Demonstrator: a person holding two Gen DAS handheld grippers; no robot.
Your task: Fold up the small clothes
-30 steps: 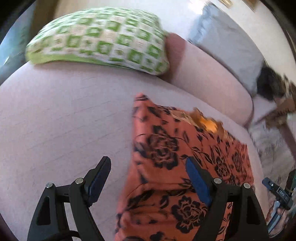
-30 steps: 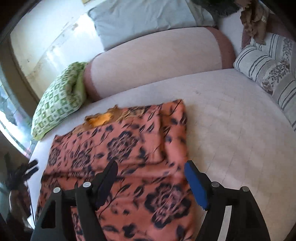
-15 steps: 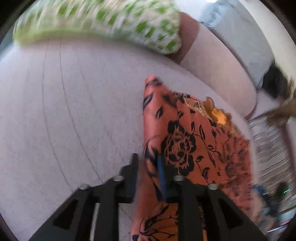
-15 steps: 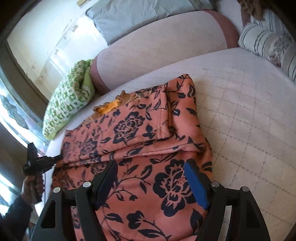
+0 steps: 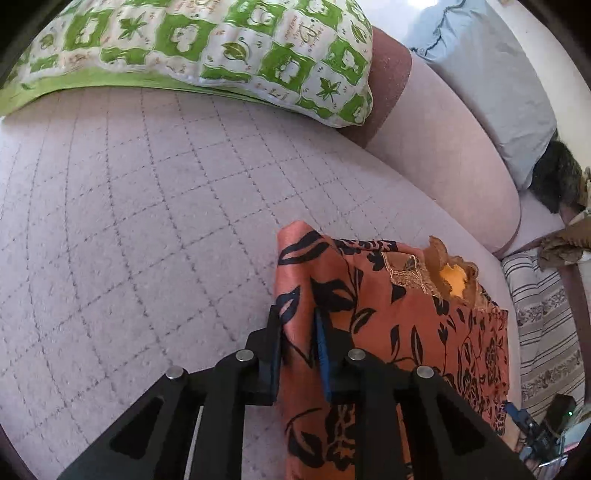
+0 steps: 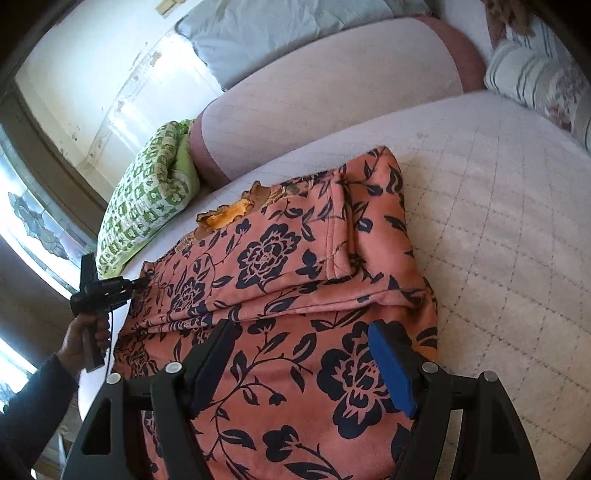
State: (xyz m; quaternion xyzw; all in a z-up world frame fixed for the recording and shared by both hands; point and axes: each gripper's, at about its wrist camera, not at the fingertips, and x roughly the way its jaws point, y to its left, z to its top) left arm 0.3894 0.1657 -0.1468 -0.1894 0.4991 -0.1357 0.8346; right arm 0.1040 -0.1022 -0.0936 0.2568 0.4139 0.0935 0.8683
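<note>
An orange garment with black flowers (image 6: 295,280) lies spread on a pale quilted sofa seat (image 6: 498,206), its yellow-lined neck (image 6: 229,216) at the far side. In the left wrist view my left gripper (image 5: 297,328) is shut on the garment's left edge (image 5: 295,266), which stands up in a fold between the pads. The garment (image 5: 406,332) stretches to the right. My right gripper (image 6: 301,358) is open, its fingers over the near part of the garment. The left gripper also shows in the right wrist view (image 6: 136,284), at the garment's left edge.
A green and white checked pillow (image 5: 207,48) lies at the seat's far left. A pink backrest (image 6: 332,88) with a grey cushion (image 6: 280,26) runs behind. Striped cushions (image 6: 535,74) lie at the right. The sofa edge drops off at the left of the garment.
My left gripper went from open over the garment to shut on its left edge, lifting a fold. The right gripper drew back toward the near part and stays open.
</note>
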